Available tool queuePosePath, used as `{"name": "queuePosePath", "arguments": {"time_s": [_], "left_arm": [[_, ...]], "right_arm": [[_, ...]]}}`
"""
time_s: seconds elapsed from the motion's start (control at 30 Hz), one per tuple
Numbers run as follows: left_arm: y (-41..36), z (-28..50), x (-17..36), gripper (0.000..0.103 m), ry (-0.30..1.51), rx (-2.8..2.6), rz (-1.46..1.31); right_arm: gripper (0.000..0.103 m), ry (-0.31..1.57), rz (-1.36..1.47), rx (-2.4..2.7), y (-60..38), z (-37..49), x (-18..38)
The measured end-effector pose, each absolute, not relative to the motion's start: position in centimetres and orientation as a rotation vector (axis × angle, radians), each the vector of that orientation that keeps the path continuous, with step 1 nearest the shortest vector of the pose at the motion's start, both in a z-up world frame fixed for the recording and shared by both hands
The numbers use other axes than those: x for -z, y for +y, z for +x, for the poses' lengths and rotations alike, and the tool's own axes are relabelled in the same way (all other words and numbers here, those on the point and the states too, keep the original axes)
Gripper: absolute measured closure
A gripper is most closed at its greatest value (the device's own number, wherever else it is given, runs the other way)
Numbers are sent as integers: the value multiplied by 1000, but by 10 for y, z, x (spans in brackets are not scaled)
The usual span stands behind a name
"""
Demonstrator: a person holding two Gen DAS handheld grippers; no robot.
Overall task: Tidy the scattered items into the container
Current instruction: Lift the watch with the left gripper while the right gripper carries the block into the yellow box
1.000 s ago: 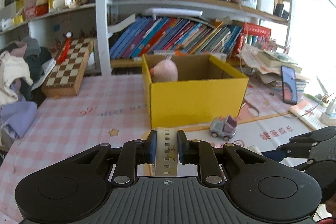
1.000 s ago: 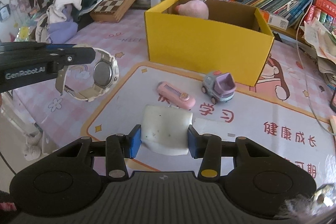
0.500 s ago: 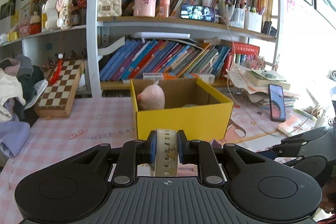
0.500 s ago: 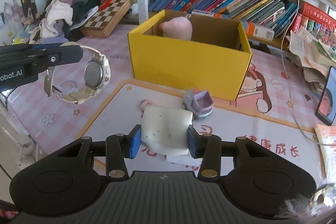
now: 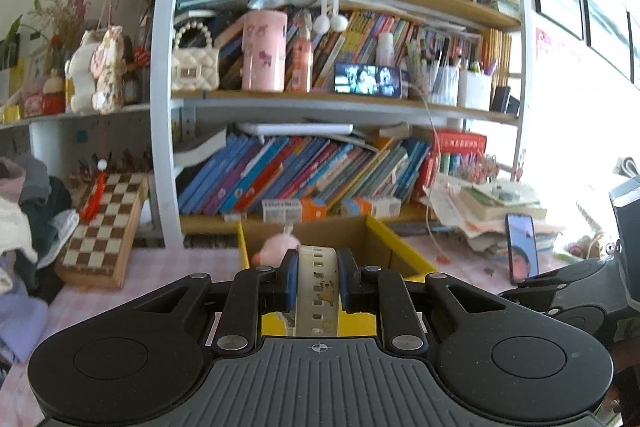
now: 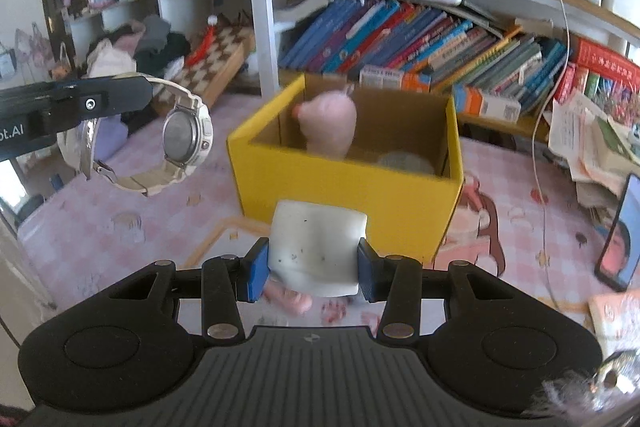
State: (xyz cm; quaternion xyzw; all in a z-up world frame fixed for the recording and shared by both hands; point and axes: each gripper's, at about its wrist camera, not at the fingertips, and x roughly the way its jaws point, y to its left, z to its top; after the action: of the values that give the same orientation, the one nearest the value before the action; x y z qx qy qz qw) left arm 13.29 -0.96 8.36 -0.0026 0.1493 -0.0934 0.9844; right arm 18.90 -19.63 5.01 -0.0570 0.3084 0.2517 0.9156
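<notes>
Both grippers have risen and closed in on the yellow cardboard box point(image 6: 348, 199) since a second ago; the toy car and pink clip that lay in front of it are now mostly hidden. Left gripper point(image 5: 318, 287) is clamped narrowly on the strap of a cream wristwatch point(image 6: 182, 137), which hangs in the air to the left of the box, its round case back facing the right wrist camera. Right gripper point(image 6: 314, 263) grips a white foam block point(image 6: 316, 247) between its blue pads point(image 6: 256, 267), held just in front of the box's near wall. Inside the box a pink plush pig point(image 6: 330, 125) stands against the far-left corner, with a pale round object beside it. Behind the box runs a bookshelf point(image 6: 400, 39) of leaning books; a smartphone point(image 6: 620, 235) stands propped to the box's right.
</notes>
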Motion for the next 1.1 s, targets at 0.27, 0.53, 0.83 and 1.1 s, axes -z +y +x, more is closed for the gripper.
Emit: {"name": "queuePosePath", "arguments": {"time_s": [0.27, 0.53, 0.83, 1.1], "left_arm": [[-15, 172, -107, 85, 247, 201, -1], [-22, 230, -106, 84, 300, 195, 23], [-24, 293, -65, 84, 488, 160, 28], [-23, 326, -34, 84, 630, 125, -1]], "right_arm": [[61, 531, -120, -537, -205, 238, -82], [61, 473, -187, -555, -204, 313, -98], [61, 605, -263, -600, -185, 395, -62], [61, 721, -431, -670, -154, 438, -29]]}}
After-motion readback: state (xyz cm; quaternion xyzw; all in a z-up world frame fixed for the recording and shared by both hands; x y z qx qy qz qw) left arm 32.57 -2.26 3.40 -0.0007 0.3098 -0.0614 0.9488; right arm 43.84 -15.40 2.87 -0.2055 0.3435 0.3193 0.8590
